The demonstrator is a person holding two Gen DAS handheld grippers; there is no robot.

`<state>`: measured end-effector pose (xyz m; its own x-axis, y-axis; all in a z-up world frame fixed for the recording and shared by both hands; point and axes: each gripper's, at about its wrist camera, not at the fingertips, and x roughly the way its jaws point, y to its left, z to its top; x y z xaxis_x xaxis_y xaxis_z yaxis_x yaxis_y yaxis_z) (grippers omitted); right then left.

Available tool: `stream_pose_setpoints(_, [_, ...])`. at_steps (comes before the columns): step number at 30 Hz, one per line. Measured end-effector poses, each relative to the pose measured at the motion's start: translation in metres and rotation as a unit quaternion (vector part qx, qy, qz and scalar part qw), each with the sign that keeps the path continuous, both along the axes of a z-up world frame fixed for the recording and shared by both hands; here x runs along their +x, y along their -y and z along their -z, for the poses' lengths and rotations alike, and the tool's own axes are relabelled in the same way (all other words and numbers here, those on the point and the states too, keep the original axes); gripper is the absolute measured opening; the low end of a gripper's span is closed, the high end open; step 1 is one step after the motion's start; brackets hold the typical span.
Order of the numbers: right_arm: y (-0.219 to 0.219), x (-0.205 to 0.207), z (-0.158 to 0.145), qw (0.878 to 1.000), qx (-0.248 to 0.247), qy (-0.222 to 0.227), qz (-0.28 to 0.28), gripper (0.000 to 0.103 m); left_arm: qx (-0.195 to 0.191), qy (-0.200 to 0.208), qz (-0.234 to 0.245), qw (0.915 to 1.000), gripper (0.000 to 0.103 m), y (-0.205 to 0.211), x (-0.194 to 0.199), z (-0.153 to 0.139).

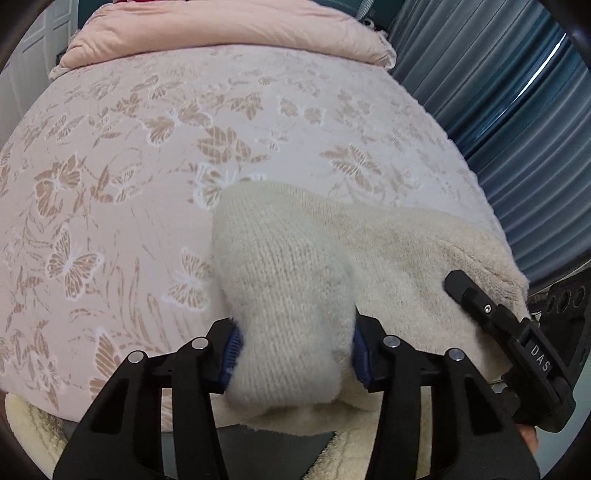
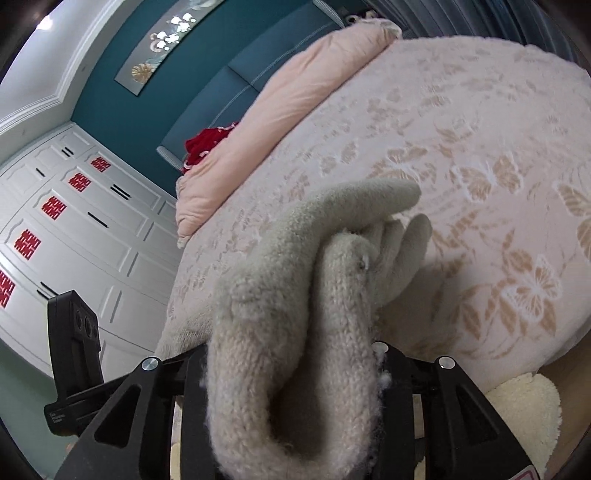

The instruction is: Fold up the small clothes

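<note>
A cream knitted garment (image 1: 288,295) lies at the near edge of the bed with the butterfly-patterned pink cover (image 1: 147,166). My left gripper (image 1: 295,354) is shut on a bunched fold of it, its blue pads pressing both sides. In the right wrist view my right gripper (image 2: 291,373) is shut on another thick fold of the same knit (image 2: 280,314), which drapes over the fingers and hides their tips. The right gripper's black finger (image 1: 491,314) rests on the garment at the right of the left wrist view.
A folded pink duvet (image 1: 221,33) lies across the head of the bed. Blue curtains (image 1: 517,110) hang to the right. White wardrobe doors (image 2: 74,221) with red decals stand to the left. A red item (image 2: 207,144) lies by the duvet. A fluffy cream rug (image 2: 524,413) lies below the bed edge.
</note>
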<state>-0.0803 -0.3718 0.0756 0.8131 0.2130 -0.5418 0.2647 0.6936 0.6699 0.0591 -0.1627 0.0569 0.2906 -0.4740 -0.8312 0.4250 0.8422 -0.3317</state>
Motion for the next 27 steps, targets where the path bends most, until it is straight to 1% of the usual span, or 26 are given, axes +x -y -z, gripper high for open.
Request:
stream_pose_setpoints(3, [-0.01,-0.015,-0.044,0.998,-0.022,0.053,-0.003,0.036,-0.04,0.038,0.004,0.9985,0.046,-0.015,-0.009,-0.047])
stream_pose_setpoints(6, [-0.028,-0.025,-0.089,0.993,-0.057,0.105,-0.01,0.036,-0.068,0.089,0.009,0.9936,0.046,-0.031,-0.023,-0.091])
stream_pose_setpoints(8, [-0.04,-0.03,-0.119,0.987,-0.075,0.142,-0.017,0.036,-0.082,0.129,0.011,0.9882,0.046,-0.044,-0.035,-0.121])
stream_pose_setpoints(11, [-0.058,-0.033,-0.161,0.974,-0.099,0.201,-0.036,0.036,-0.112,0.176,0.006,0.978,0.046,-0.071,-0.047,-0.163])
stream_pose_setpoints(14, [-0.082,-0.029,-0.201,0.957,-0.122,0.256,-0.06,0.036,-0.143,0.218,-0.009,0.9654,0.046,-0.103,-0.055,-0.203])
stream_pose_setpoints(16, [-0.099,-0.023,-0.224,0.945,-0.134,0.289,-0.076,0.036,-0.154,0.251,-0.019,0.9553,0.046,-0.124,-0.06,-0.228])
stream_pose_setpoints(20, [-0.13,-0.007,-0.26,0.921,-0.144,0.347,-0.107,0.036,-0.164,0.315,-0.046,0.9338,0.046,-0.166,-0.066,-0.273])
stream_pose_setpoints(23, [-0.153,0.005,-0.277,0.903,-0.143,0.385,-0.125,0.036,-0.161,0.361,-0.062,0.9165,0.046,-0.196,-0.069,-0.298])
stream_pose_setpoints(25, [-0.166,0.013,-0.278,0.897,-0.138,0.398,-0.134,0.036,-0.161,0.386,-0.071,0.9056,0.047,-0.217,-0.069,-0.308])
stream_pose_setpoints(26, [-0.173,0.018,-0.274,0.898,-0.134,0.396,-0.139,0.036,-0.157,0.397,-0.074,0.9013,0.047,-0.225,-0.067,-0.309])
stream_pose_setpoints(27, [-0.178,0.025,-0.268,0.901,-0.132,0.388,-0.14,0.036,-0.152,0.404,-0.077,0.8985,0.048,-0.233,-0.063,-0.307])
